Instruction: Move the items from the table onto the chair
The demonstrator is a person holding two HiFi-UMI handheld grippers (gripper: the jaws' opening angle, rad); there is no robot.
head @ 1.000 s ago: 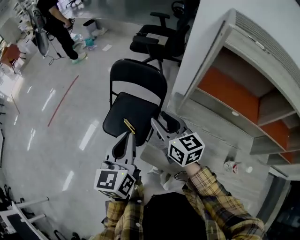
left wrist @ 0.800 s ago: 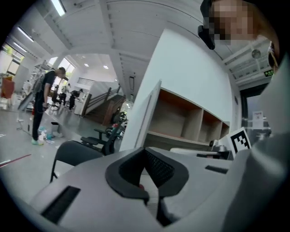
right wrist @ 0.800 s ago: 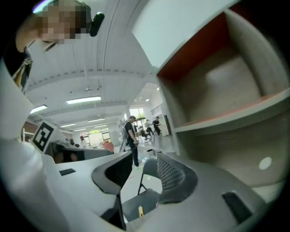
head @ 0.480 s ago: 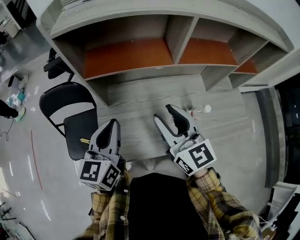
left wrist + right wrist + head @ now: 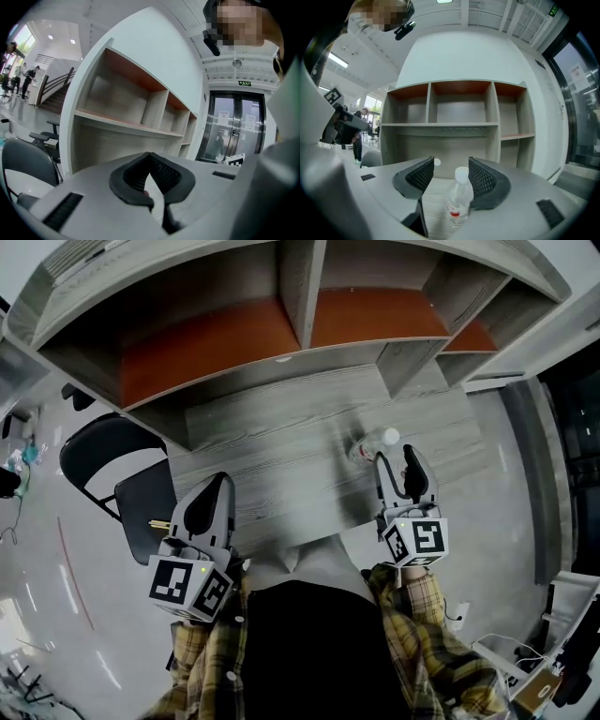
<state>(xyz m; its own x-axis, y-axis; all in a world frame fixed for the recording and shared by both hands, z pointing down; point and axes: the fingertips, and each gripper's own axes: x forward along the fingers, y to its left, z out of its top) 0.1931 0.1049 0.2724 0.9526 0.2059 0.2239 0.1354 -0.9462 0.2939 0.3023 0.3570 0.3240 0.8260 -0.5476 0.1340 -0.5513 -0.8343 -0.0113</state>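
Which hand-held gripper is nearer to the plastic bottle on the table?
Right. The right hand-held gripper faces the bottle just ahead; its jaws have just been opening, nothing between them. The left hand-held gripper is far to the bottle's left, near the chair.

Yellow-and-black plaid sleeves point(image 5: 419, 607), black top point(image 5: 309, 652). Left gripper point(image 5: 221, 480), right gripper point(image 5: 394, 457): grey, with black ribbed pads point(image 5: 485, 180) and white cubes point(image 5: 415, 540) bearing black squares.

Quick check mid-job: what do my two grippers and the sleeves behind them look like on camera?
The left gripper and the right gripper are both light grey moulded shells with long tapered jaws, lined with black cross-hatched pads. Each carries a white cube printed with black square markers. The sleeves are yellow-and-dark plaid. No cables show on either gripper.
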